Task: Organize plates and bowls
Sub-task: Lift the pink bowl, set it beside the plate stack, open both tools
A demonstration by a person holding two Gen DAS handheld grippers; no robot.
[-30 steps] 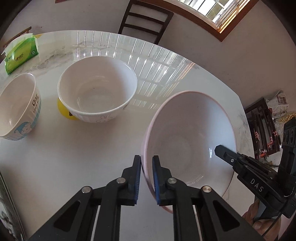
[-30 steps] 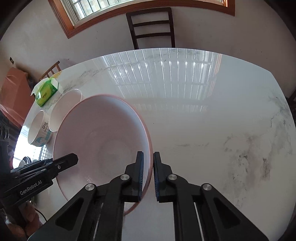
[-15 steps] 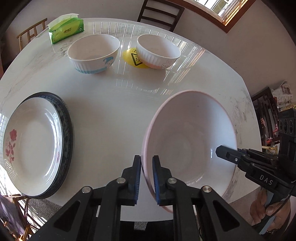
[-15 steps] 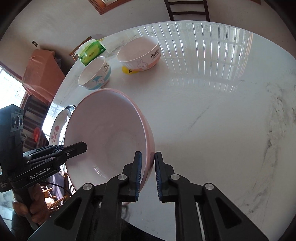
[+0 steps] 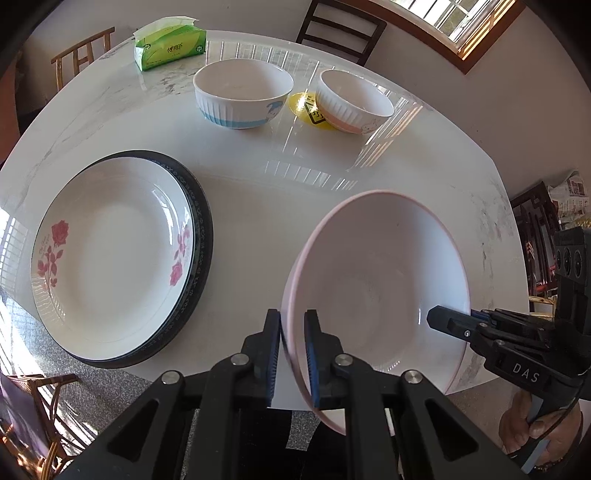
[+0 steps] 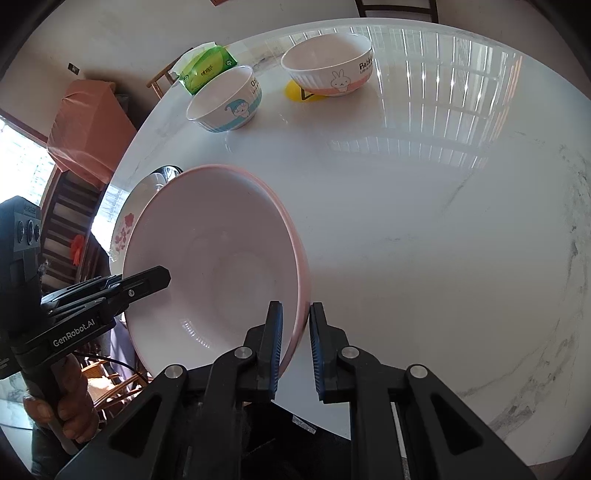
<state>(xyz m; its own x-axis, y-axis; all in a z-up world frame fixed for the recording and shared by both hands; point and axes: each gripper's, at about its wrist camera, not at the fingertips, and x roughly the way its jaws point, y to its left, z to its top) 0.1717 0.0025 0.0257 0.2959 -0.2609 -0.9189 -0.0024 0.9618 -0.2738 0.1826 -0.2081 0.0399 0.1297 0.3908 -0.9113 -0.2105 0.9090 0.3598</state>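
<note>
A large pink bowl hangs tilted above the near edge of the white marble table. My left gripper is shut on its left rim, and my right gripper is shut on the opposite rim. Each gripper shows in the other's view: the right gripper and the left gripper. To the left of the bowl, a white rose-patterned plate lies on a dark plate. At the far side stand a small blue-banded bowl and a pink rabbit bowl.
A green tissue pack lies at the table's far edge. A yellow disc sits between the two small bowls. Dark chairs stand behind the table. A hand grips the left gripper's handle.
Both grippers have carried the pink bowl back toward the table's near edge. The small bowls now lie farther off, and the plate stack has come into view on the left.
</note>
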